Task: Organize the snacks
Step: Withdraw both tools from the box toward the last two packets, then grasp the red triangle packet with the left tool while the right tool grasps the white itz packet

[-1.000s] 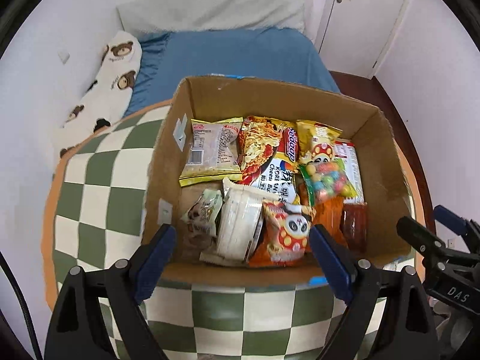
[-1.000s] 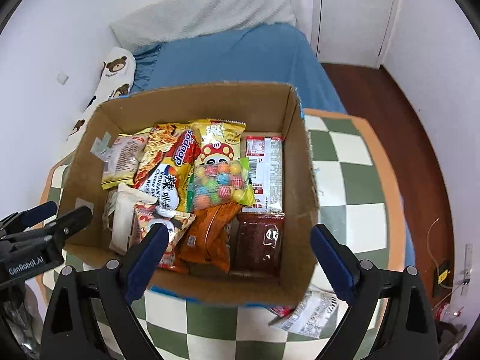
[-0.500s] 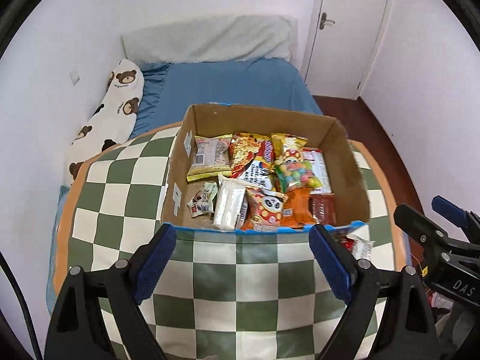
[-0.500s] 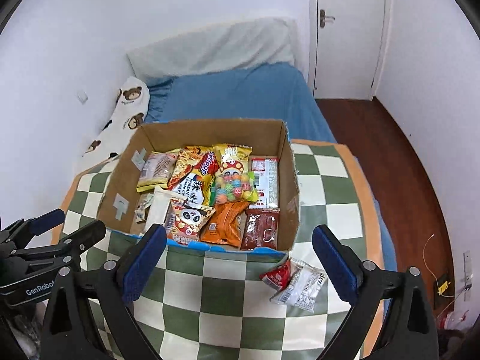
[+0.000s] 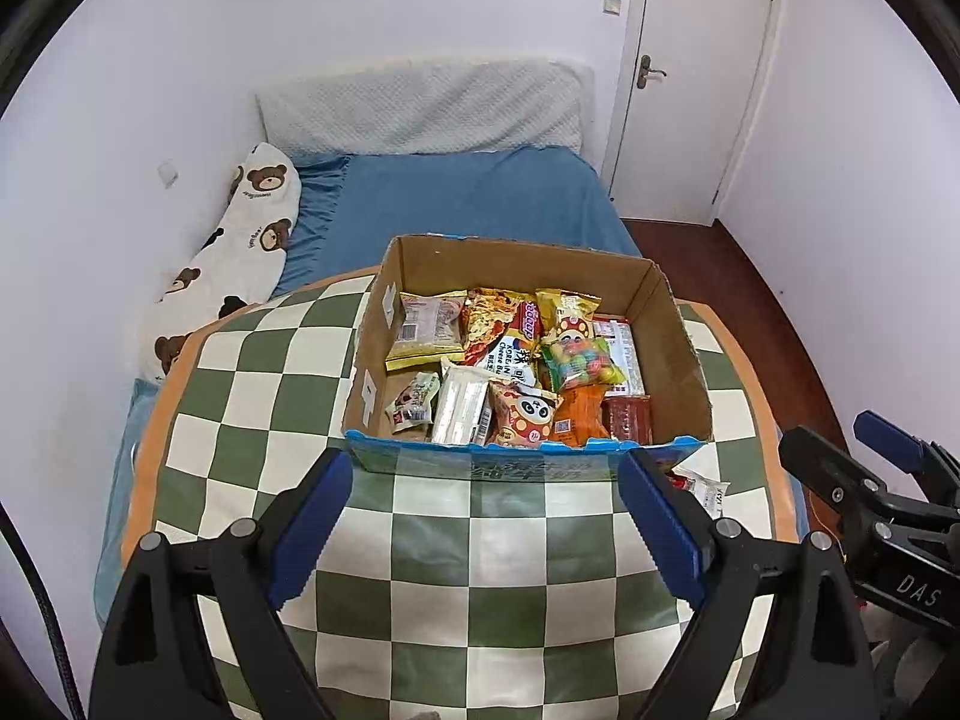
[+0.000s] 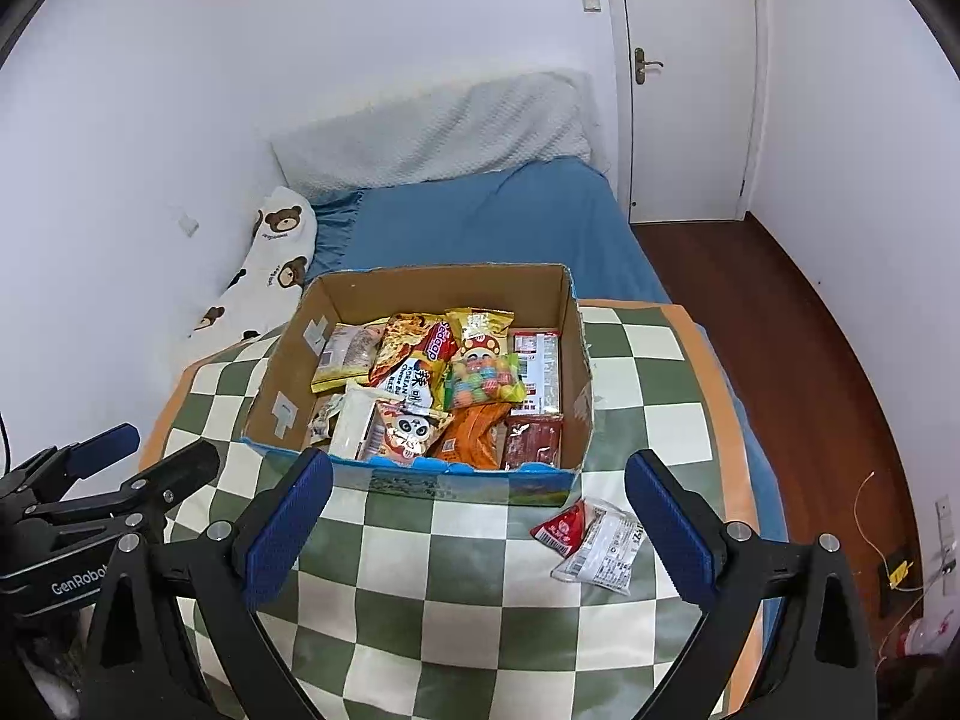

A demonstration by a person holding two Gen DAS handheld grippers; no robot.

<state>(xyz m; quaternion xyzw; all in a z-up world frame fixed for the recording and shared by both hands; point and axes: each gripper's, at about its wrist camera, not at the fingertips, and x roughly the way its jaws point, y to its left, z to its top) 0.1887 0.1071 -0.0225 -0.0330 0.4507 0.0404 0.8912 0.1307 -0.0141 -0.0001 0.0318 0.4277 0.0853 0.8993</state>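
Currently: both hand-held grippers [image 5: 480, 516] [image 6: 477, 516] gape empty; crinkly red-white snack packet [image 6: 591, 534] outside brown cardboard box [image 6: 420, 480] risks slipping.

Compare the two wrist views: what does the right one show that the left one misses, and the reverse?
Right wrist only: the whole red-and-white packet lying on the checkered table outside the box, plus the left gripper from the side.
Left wrist only: the right gripper from the side; that packet is mostly hidden.
Both: the cardboard box full of snacks, the bed, the door; both jaws open and empty.
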